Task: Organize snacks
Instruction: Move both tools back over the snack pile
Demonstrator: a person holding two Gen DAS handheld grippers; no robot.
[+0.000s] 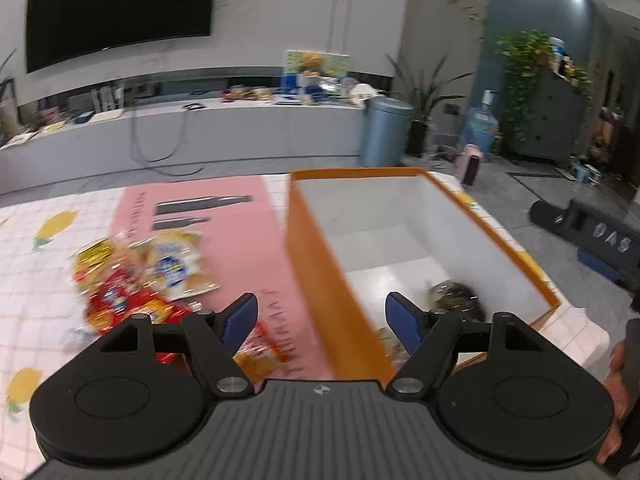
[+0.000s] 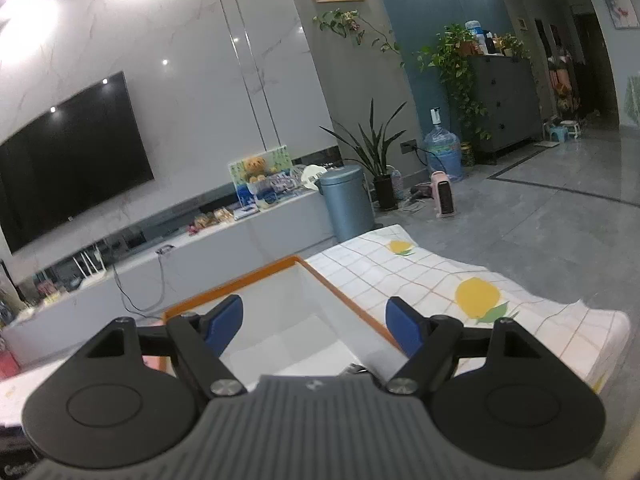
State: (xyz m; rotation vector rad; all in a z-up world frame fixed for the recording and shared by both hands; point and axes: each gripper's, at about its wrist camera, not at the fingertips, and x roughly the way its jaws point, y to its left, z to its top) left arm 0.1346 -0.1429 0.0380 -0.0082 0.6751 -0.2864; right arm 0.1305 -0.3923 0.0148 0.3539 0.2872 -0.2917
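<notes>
- Orange box (image 1: 320,280) is set beside the snack packets (image 1: 140,280) on the table (image 1: 40,280) for filling; one dark packet (image 1: 456,298) is already inside.
- Left gripper (image 1: 322,318) is released, nothing held.
- Right gripper (image 2: 314,326) is likewise released above the box.

the orange box (image 1: 320,280) stands open-topped on the table (image 1: 40,320), its tall near-left wall a barrier between the pink sheet (image 1: 248,232) and the white inside. a dark packet (image 1: 456,294) fills one near corner; the remaining floor is free. snack bags (image 1: 136,276) crowd the table's left.
</notes>
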